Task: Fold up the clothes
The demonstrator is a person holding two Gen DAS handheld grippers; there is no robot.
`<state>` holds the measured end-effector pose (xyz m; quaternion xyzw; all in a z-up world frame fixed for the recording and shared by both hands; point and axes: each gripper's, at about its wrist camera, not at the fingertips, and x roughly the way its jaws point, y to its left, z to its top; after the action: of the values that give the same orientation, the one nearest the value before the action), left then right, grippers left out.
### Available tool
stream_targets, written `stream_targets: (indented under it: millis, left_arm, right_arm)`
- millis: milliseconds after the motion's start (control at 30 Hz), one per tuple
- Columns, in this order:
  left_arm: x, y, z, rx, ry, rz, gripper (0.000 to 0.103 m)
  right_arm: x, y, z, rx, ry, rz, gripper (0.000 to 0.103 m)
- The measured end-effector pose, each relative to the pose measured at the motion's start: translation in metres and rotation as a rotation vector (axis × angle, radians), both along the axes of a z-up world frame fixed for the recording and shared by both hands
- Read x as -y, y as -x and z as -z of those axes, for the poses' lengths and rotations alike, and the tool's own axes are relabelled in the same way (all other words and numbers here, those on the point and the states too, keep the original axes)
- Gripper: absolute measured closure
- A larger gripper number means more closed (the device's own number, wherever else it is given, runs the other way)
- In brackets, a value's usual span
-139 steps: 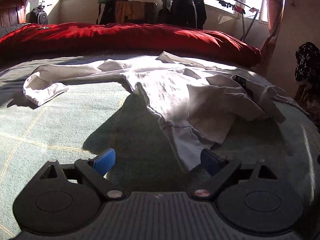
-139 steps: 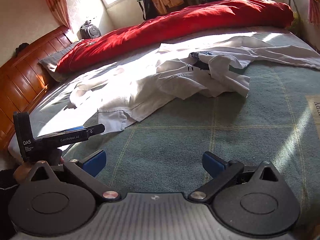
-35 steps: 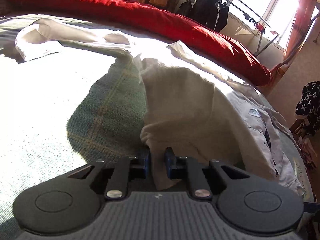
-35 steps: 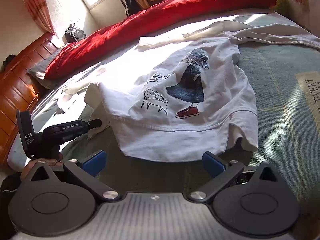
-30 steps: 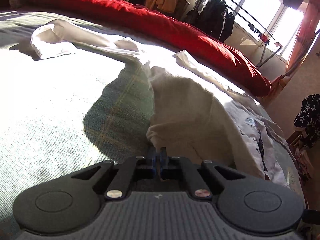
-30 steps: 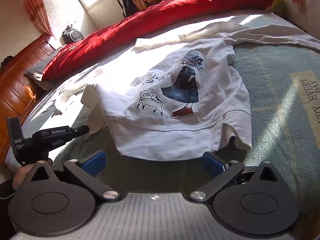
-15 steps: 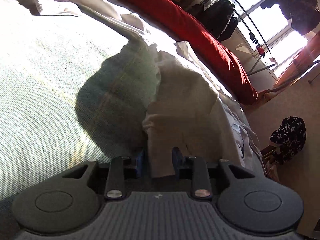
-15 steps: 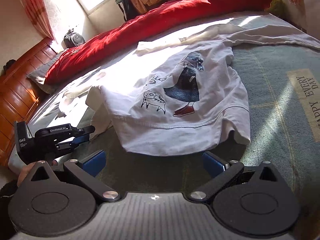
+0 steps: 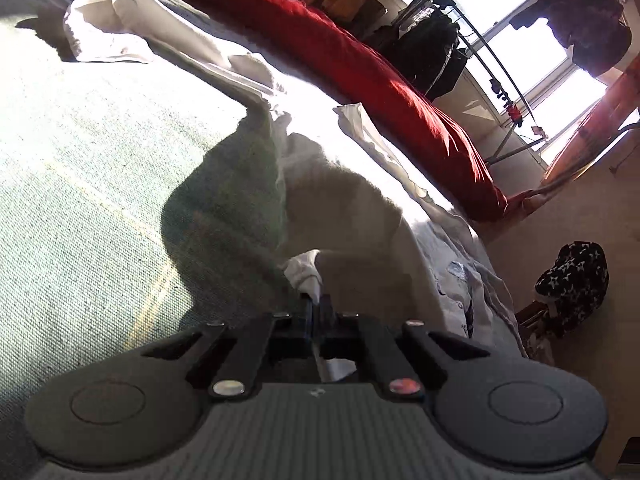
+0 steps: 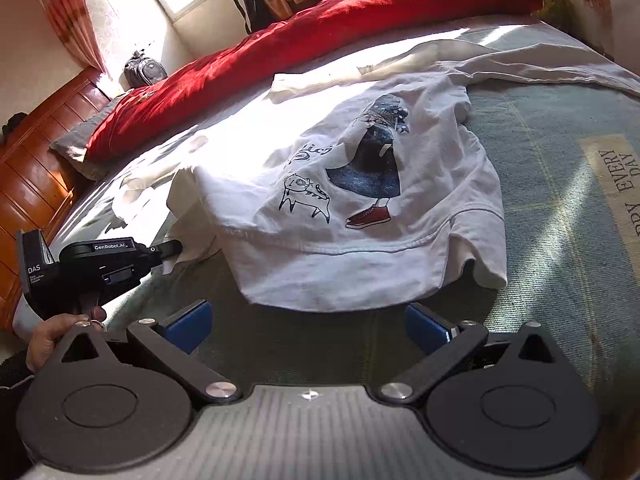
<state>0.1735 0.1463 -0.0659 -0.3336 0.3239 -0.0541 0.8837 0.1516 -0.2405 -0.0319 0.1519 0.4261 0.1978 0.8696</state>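
Left gripper [image 9: 316, 312] reopened, then re-clamped the shirt [image 10: 360, 184] edge.

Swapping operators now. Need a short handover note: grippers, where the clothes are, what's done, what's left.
Left gripper: shut on the side edge of the white printed T-shirt.
Right gripper: open, empty, hovering just short of the shirt's near hem.
Shirt lies print side up on the green bed cover, hem toward you, roughly spread, right corner curled under.
A second white garment lies behind it, by the red duvet, unfolded.
Done: shirt laid out. Left: no fold made yet; both garments remain.
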Motion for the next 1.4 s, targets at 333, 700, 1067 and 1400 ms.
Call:
stream_targets:
  millis: [333,700,1067,1400]
  left_arm:
    - [-0.041,0.039,-0.039,0.05,-0.07,-0.089,0.103]
    - [-0.064,0.066,-0.039,0.024,-0.166,-0.123,0.103]
    - [0.081,0.047,-0.03,0.137,-0.673,0.337,0.053]
    - [0.176,0.056,-0.002,0.328,-1.106,0.599,0.04]
  right_arm:
    - [0.002,0.002,-0.003,0.017,-0.001,0.001,0.0]
    - [0.013,-0.003,-0.005,0.025,0.004,0.031,0.0]
    - [-0.016,0.001,-0.006,0.114,0.188,-0.077,0.0]
    - [-0.021,0.0,0.024,0.101,0.401,-0.15,0.0]
